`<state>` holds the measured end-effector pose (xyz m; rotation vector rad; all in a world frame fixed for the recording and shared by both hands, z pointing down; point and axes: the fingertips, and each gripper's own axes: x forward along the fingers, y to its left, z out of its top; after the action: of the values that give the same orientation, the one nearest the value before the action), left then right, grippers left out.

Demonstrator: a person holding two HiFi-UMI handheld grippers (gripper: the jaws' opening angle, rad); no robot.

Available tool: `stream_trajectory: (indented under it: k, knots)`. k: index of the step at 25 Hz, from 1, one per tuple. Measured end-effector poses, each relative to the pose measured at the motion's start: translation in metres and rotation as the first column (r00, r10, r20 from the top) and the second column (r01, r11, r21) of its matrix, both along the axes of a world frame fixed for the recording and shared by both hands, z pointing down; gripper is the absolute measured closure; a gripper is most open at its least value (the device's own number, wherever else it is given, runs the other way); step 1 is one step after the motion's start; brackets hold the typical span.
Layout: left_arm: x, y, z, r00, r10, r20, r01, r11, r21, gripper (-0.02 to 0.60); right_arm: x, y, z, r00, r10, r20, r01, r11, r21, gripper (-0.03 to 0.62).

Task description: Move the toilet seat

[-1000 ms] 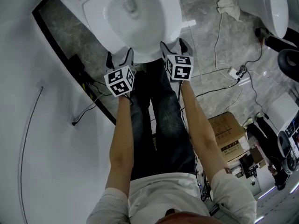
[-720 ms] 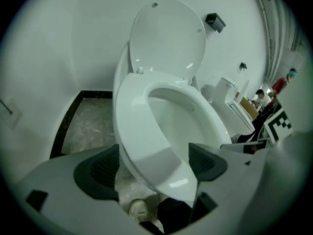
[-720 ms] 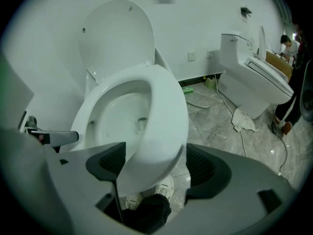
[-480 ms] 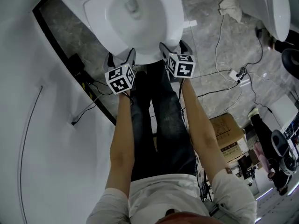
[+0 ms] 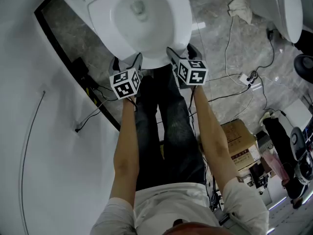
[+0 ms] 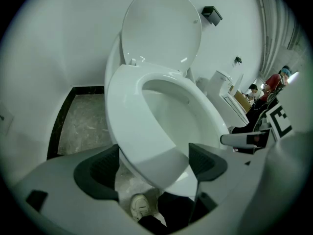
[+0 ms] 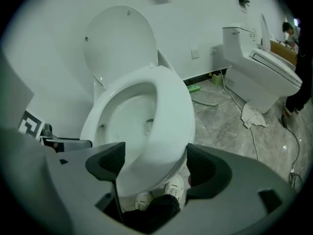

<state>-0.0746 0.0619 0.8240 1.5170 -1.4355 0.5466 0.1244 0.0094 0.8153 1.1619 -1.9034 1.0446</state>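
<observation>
Left tongs [image 6: 154, 158], one: jaws spread to their widest, having just been opening; the front rim of the toilet seat [image 6: 128, 106] stands between the two dark pads, close to each, with no clamp on it. Right tongs [image 7: 155, 163], one: jaws likewise at full spread and just opened, the same front rim between the pads a little further along, not gripped. Marker cubes, two: one on the left tongs [image 5: 126, 83], one on the right [image 5: 191, 71], both just in front of the bowl's front edge in the head view. Toilet seat, one: white, lying down flat on the bowl, directly ahead of the person, its front edge reaching in between both pairs of jaws. Toilet lid [image 6: 161, 28], one: white, raised upright against the wall behind the seat. Second toilet [image 7: 259, 67], one: white, lid shut, standing well apart to the right. Shoes, two [image 7: 142, 199] [image 7: 176, 185]: white, on the floor below the bowl's front. Rag [image 5: 240, 6], one: pale, crumpled on the grey marbled floor [image 5: 220, 48] between the two toilets. Cardboard box [image 5: 237, 141], one: on the floor to the person's right. Cables [image 5: 227, 38]: several thin ones trailing over the floor, number not countable.
</observation>
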Motion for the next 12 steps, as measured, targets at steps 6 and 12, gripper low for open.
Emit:
stream_trajectory:
  k: [6, 12]
  knots:
    - [0.0, 0.001, -0.013, 1.0, -0.005, -0.005, 0.005, 1.0, 0.015, 0.143, 0.002, 0.002, -0.016, 1.0, 0.012, 0.018, -0.013, 1.0, 0.024, 0.198]
    - [-0.001, 0.0, -0.033, 1.0, -0.026, -0.011, 0.026, 0.999, 0.041, 0.143, 0.004, 0.0, -0.04, 0.997, 0.044, 0.068, -0.048, 0.997, 0.064, 0.199]
